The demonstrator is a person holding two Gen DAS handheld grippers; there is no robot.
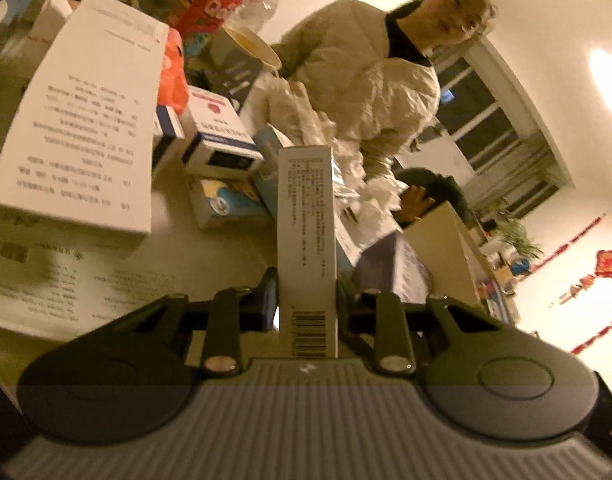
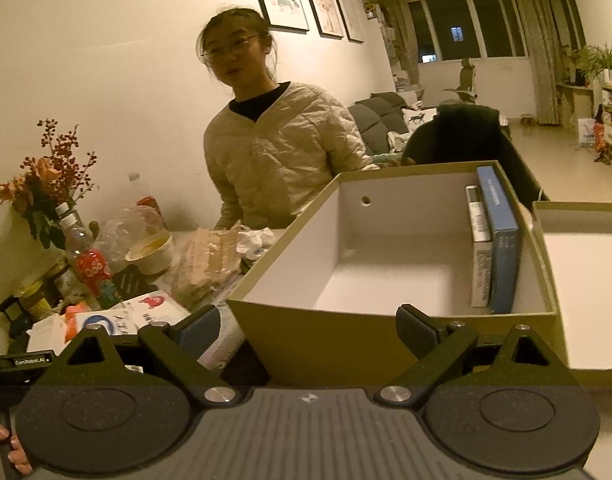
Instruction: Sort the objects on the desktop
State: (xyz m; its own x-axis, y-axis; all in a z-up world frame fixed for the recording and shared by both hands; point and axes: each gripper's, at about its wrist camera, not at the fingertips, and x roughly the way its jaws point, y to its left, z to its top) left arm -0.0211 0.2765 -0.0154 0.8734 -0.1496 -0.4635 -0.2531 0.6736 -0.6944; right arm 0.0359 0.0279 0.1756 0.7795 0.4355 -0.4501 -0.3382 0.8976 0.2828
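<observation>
Left wrist view first: my left gripper (image 1: 307, 288) is tilted down a bit over the table (image 1: 210, 248) and pinching a tall white carton (image 1: 306, 216) with a barcode, held upright between the pads, with other boxes scattered just behind it. Right wrist view: my right gripper (image 2: 307, 326) is spread wide with nothing in it, angled down at the near wall of an open cardboard box (image 2: 345, 340). Two slim boxes (image 2: 493, 248) stand on edge against its right wall.
</observation>
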